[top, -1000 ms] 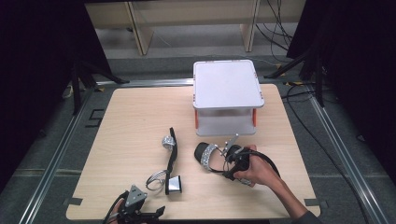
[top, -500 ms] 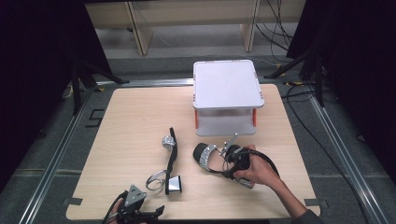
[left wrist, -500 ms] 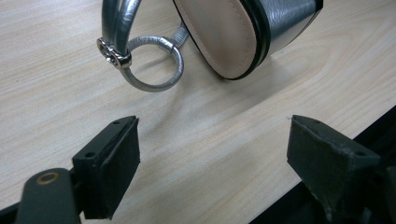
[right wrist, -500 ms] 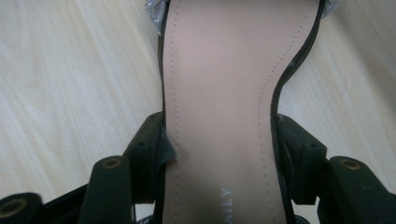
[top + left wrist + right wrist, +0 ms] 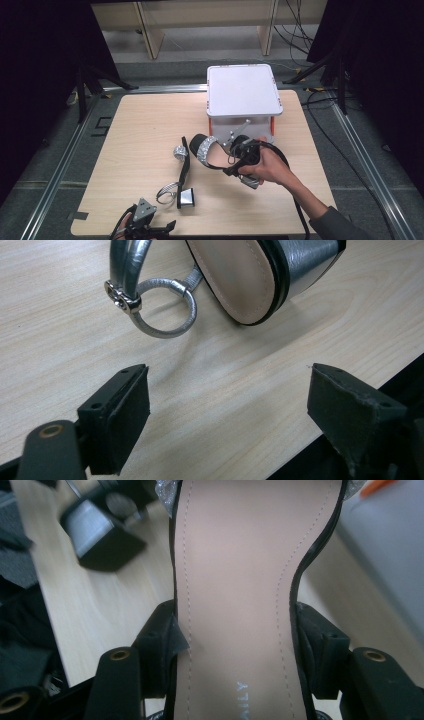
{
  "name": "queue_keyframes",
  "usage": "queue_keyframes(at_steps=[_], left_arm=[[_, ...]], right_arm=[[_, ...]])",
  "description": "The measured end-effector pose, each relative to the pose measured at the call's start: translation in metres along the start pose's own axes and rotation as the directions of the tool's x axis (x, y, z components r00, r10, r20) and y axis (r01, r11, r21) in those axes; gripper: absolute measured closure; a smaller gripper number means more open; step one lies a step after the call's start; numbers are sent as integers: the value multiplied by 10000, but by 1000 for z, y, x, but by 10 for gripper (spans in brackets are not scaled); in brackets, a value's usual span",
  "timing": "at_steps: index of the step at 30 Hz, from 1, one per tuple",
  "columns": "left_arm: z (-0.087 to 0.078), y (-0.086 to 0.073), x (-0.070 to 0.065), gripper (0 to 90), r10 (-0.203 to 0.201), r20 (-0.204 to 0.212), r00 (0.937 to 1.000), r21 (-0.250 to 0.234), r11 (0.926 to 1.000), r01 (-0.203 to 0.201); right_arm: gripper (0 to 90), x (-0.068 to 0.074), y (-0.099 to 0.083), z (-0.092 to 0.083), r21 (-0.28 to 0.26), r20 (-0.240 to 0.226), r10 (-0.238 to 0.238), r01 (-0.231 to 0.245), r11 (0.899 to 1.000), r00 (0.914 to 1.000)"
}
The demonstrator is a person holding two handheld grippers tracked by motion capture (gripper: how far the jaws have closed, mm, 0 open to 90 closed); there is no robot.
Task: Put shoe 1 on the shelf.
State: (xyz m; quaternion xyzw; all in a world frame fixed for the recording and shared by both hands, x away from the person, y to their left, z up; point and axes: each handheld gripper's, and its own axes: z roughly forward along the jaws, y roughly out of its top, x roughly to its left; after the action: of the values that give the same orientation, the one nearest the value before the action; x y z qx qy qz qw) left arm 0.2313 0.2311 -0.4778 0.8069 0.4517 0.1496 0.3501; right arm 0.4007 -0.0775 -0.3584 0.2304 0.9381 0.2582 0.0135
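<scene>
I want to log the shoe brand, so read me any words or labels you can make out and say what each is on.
"AILY", printed upside down on the insole of the sandal clamped in the right gripper; the print runs off the frame's bottom edge, so it may be part of a longer word.
No other text is readable.

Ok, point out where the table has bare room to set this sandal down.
The widest bare patch of the table is its left half, between the left edge, the white box and the lying sandal. A smaller strip lies along the near edge, right of that sandal. The middle is crowded: the right gripper grips the held sandal before the box.
</scene>
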Motion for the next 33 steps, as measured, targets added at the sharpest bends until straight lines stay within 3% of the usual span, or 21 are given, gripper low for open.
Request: queue_keyframes(at_steps=[3, 5, 6, 9, 13, 14, 15, 16, 17, 19, 20, 21, 22, 23, 24, 25, 27, 28, 29, 31, 33], left_arm=[[0, 1, 2, 167, 307, 38, 9995, 22, 9995, -307], [0, 0, 1, 167, 101, 49, 9999, 15, 9999, -101], [0, 0, 1, 167, 72, 71, 9999, -20, 10000, -72], [0, 0, 1, 167, 42, 69, 10000, -35, 10000, -41], [0, 0, 1, 167, 20, 111, 9999, -16, 10000, -20], [0, 0, 0, 167, -16, 114, 9999, -21, 10000, 16], [0, 0, 0, 167, -13, 117, 9999, -24, 10000, 13], [-2, 0, -1, 167, -199, 213, 9996, 10, 9998, 198], [-2, 0, -1, 167, -205, 198, 9996, 36, 9998, 204], [-1, 0, -1, 167, -211, 226, 9995, 14, 9998, 211], [-1, 0, -2, 167, -222, 236, 9995, 9, 9998, 222], [-1, 0, -2, 167, -248, 243, 9994, -20, 9997, 249], [-1, 0, -2, 167, -238, 245, 9994, -20, 9997, 238], [-1, 0, -2, 167, -217, 249, 9995, -7, 9998, 217], [-1, 0, -2, 167, -215, 247, 9995, -4, 9998, 215], [-1, 0, -2, 167, -204, 246, 9995, 10, 9998, 204], [-1, 1, 1, 167, 103, 166, 9998, -55, 9999, -102], [-1, 0, 0, 167, -16, 206, 9998, -77, 10000, 18], [-1, 0, 0, 167, -16, 206, 9998, -77, 10000, 18], [-2, 0, -2, 167, -192, 266, 9995, -23, 9998, 193], [-2, 0, -2, 167, -171, 265, 9995, -37, 9998, 172]], right_arm=[[430, 1, 11, -11, -183, 65, 110, -108, 9998, 9999], [430, 0, 22, -20, -345, 157, 121, -116, 9993, 9998], [430, -5, 36, -33, -617, 250, 382, -366, 9974, 9990], [430, -12, 48, -43, -865, 397, 380, -344, 9957, 9985], [430, -32, 75, -64, -1327, 739, 1063, -959, 9865, 9916], [430, -43, 88, -71, -1445, 1016, 1478, -1324, 9806, 9838], [430, -43, 88, -71, -1445, 1016, 1478, -1324, 9806, 9838], [430, -55, 98, -76, -1578, 1283, 1944, -1735, 9721, 9725], [430, -55, 98, -76, -1578, 1283, 1944, -1735, 9721, 9725], [430, -76, 110, -79, -1657, 1507, 2453, -2201, 9613, 9577], [430, -76, 110, -79, -1657, 1507, 2453, -2201, 9613, 9577], [430, -83, 114, -79, -1648, 1578, 2758, -2501, 9541, 9482], [430, -99, 121, -77, -1635, 1755, 3278, -3008, 9396, 9283], [430, -99, 121, -77, -1635, 1755, 3278, -3008, 9396, 9283], [430, -110, 125, -73, -1703, 1836, 3808, -3522, 9203, 9063], [430, -110, 125, -73, -1703, 1836, 3808, -3522, 9203, 9063], [430, -124, 130, -68, -1693, 1953, 4260, -3975, 9019, 8834], [430, -135, 132, -62, -1708, 1941, 4642, -4362, 8835, 8642], [430, -135, 132, -62, -1708, 1941, 4642, -4362, 8835, 8642], [430, -142, 135, -55, -1567, 2099, 5218, -4984, 8527, 8268], [430, -150, 136, -49, -1493, 2191, 5547, -5343, 8320, 8027]])
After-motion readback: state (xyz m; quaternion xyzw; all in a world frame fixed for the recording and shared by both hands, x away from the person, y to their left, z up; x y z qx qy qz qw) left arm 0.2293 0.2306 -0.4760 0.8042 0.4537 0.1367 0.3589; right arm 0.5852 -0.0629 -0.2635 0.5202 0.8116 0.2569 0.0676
